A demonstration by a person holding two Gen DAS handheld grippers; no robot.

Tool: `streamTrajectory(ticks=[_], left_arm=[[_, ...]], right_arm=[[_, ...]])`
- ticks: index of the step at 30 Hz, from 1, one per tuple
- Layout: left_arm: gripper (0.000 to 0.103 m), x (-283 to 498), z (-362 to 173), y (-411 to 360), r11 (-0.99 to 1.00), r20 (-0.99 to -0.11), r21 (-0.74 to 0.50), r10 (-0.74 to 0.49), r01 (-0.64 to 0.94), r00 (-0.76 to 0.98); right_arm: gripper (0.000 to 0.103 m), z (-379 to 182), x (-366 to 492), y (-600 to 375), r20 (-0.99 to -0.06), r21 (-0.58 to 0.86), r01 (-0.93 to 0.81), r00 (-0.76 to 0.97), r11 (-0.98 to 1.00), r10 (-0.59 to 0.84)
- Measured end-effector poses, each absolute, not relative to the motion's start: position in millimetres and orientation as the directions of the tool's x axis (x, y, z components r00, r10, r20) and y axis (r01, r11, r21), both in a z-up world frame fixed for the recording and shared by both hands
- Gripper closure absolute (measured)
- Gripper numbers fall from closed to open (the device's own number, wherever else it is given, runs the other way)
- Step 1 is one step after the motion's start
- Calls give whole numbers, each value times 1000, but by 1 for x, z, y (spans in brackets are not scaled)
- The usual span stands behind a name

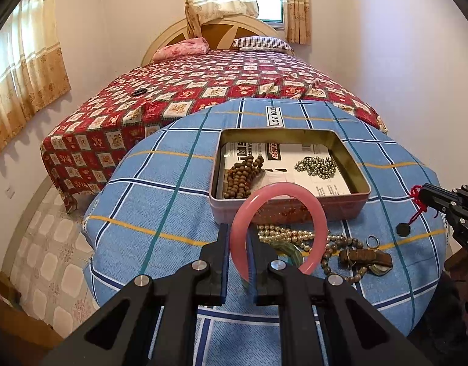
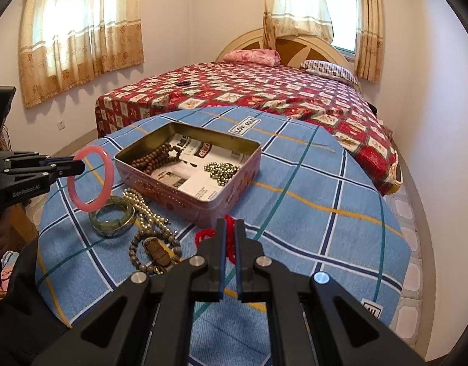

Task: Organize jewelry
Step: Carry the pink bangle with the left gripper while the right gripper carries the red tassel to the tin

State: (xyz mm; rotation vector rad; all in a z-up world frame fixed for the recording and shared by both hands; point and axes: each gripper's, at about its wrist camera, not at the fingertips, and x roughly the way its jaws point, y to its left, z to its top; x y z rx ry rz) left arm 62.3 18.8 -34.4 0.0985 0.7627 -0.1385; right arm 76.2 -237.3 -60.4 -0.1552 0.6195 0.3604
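My left gripper (image 1: 238, 235) is shut on a pink bangle (image 1: 317, 213) and holds it above the blue checked cloth, near the front of the pink tin box (image 1: 350, 204). The bangle also shows in the right wrist view (image 2: 107, 167). The tin (image 2: 227, 198) holds a brown bead string (image 1: 243, 177) and a metallic bead string (image 1: 317, 166) on printed paper. My right gripper (image 2: 230, 228) is shut on a red cord (image 2: 230, 244) with a dark pendant (image 1: 403, 230) hanging from it, right of the tin.
On the cloth in front of the tin lie a green bangle (image 2: 114, 216), a pearl necklace (image 2: 145, 210), a dark bead bracelet with a wooden piece (image 2: 156, 251) and a small ring (image 1: 372, 241). A bed with a red patterned cover (image 1: 203, 91) stands behind.
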Motion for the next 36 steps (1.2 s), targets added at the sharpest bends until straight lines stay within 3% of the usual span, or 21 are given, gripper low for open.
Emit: streamTrajectory(ticks=[36], left_arm=[[93, 104, -7, 7, 984, -659, 87, -62, 158, 750]], right_arm=[[97, -29, 107, -229, -531, -68, -403, 789, 913, 309]])
